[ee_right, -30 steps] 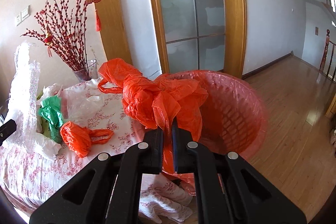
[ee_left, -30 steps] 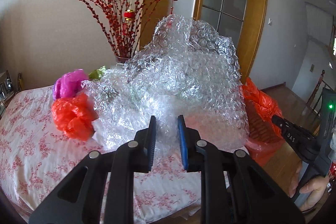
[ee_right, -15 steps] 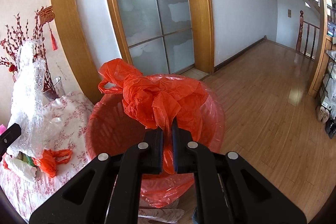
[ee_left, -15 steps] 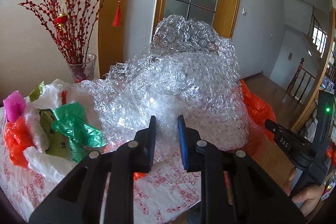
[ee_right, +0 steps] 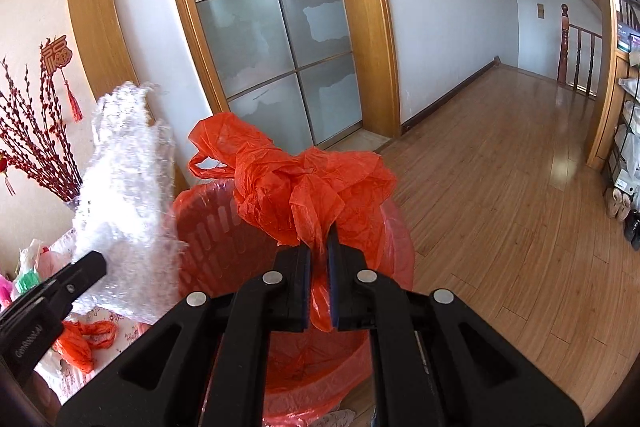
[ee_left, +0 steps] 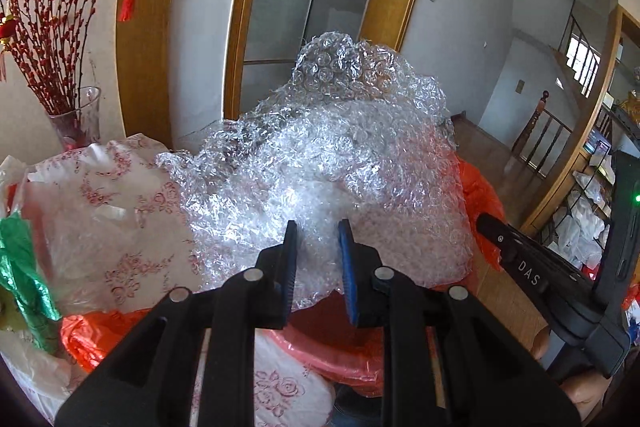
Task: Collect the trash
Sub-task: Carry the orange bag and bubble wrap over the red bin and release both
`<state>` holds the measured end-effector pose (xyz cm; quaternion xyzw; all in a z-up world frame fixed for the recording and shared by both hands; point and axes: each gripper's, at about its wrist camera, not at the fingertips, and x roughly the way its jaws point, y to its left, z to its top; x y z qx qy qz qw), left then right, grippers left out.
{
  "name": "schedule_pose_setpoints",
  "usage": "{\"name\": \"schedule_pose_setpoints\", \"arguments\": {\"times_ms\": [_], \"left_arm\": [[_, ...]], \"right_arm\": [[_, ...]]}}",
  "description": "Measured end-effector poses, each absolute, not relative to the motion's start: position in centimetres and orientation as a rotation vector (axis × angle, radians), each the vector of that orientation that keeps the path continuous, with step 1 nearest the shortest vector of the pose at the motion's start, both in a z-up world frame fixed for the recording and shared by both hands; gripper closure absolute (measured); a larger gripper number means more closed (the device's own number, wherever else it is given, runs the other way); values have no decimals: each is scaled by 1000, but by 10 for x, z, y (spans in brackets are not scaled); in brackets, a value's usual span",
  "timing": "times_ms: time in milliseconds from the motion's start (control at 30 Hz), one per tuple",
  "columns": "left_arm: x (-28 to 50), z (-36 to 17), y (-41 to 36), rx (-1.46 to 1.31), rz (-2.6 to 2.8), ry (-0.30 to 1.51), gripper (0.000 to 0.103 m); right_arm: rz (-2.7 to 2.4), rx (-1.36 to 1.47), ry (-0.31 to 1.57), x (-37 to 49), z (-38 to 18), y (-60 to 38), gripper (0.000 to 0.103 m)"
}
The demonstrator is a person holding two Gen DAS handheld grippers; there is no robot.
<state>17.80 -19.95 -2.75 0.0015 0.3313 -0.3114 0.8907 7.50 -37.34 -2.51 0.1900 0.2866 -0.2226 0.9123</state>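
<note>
Leftmost in the left wrist view, at about nine o'clock, a green bag [ee_left: 24,267] and a pale floral bag [ee_left: 108,203] lie on the table [ee_left: 280,393], waiting their turn. Moving toward centre, the left gripper [ee_left: 316,259] pinches a big crumpled sheet of bubble wrap [ee_left: 332,167], its blue pads closed on the lower edge while the bulk billows up toward twelve o'clock. Below and beyond it sits the red basket [ee_left: 320,351], lined with an orange bin liner [ee_left: 480,195] — so the wrap hangs nearly over the opening, slightly to its table side.

From the right wrist view, the bubble wrap [ee_right: 124,199] rises at nine o'clock, just beside the basket rim [ee_right: 200,195]. Dead ahead, the right gripper [ee_right: 319,263] is pressed together on a wad of orange plastic bag [ee_right: 296,187], which stands above the basket's mouth at twelve o'clock — this hand looks the nearer to a clean drop.

My judgement: the orange wad needs only a release, whereas the wrap, with its long axis upright, wants a small carry toward three o'clock first, since it could catch the rim and spill back onto the table.
</note>
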Motion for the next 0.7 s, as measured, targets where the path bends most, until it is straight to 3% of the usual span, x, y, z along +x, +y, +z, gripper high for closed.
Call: {"name": "schedule_pose_setpoints", "arguments": {"times_ms": [400,500,633,700], "left_arm": [[203,-55,-219,19,-683,759,78],[203,-55,-220,13,-682,776,74],[201,-55,-217,25,-678,777,69],[198,-55,-214,20,-671,777,68]], "right_arm": [[-371,396,596,81,-33,-379,90],[-353,409,609,81,-38,-379,81],[-365,388,600,76,-36,-379,61],[-381,374,599,75,-34,-381,60]]}}
